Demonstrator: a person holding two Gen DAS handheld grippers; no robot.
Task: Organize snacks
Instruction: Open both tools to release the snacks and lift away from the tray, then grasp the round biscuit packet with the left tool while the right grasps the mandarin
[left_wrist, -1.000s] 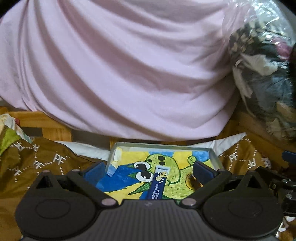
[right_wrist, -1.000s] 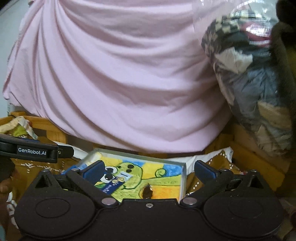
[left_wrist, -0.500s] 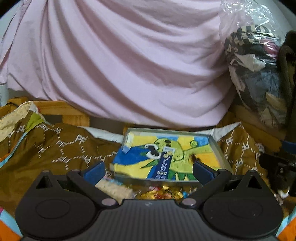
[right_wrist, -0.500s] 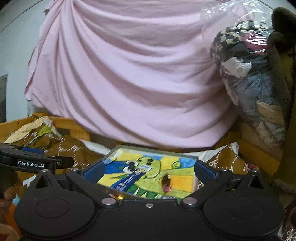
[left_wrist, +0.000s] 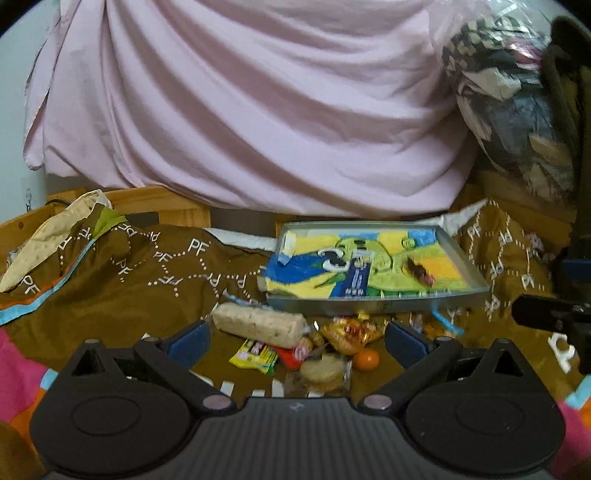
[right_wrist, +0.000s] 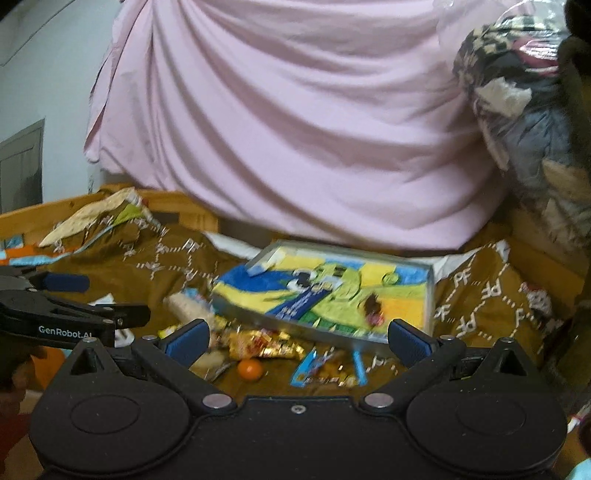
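Snacks: a blue stick packet (left_wrist: 355, 281) and a dark wrapped sweet (left_wrist: 419, 272) lying inside the shallow tray (left_wrist: 373, 301) with the cartoon-printed liner, the rest loose on the brown bedspread (left_wrist: 147, 280) just in front of the tray's near edge — pale long bar (left_wrist: 258, 323), yellow packet (left_wrist: 254, 355), gold wrappers (left_wrist: 349, 331), small orange ball (left_wrist: 365, 359), blue sachets (right_wrist: 306, 365). Task judged barely begun, most of the pile not yet sorted. Left gripper (left_wrist: 295, 341) and right gripper (right_wrist: 297, 338) both spread wide and empty, poised over the pile.
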